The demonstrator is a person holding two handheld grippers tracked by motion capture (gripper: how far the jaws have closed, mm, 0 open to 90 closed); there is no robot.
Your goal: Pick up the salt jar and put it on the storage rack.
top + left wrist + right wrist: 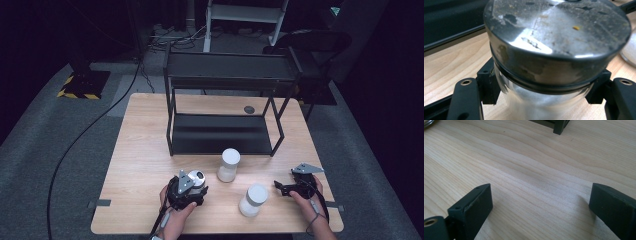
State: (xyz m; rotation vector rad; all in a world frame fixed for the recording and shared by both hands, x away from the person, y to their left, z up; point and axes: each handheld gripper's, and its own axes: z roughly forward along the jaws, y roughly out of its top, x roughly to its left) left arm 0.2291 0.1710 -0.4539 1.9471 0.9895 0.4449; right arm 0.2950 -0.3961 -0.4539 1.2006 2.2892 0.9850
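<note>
Where wood table (140,150) ends, grey carpet (45,165), dark room.

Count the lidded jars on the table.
3. One jar is clamped in the left gripper, one stands before the black shelf rack, one near the front edge.

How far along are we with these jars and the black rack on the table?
Done: nothing is on the black rack yet; both its shelves look bare. In hand: the left claw is shut on the glass of a metal-lidded jar at the table's near side. Left: two white-lidded jars, one in front of the rack and one nearer the right claw, which is open over bare wood. Probably all three belong on the rack.
</note>
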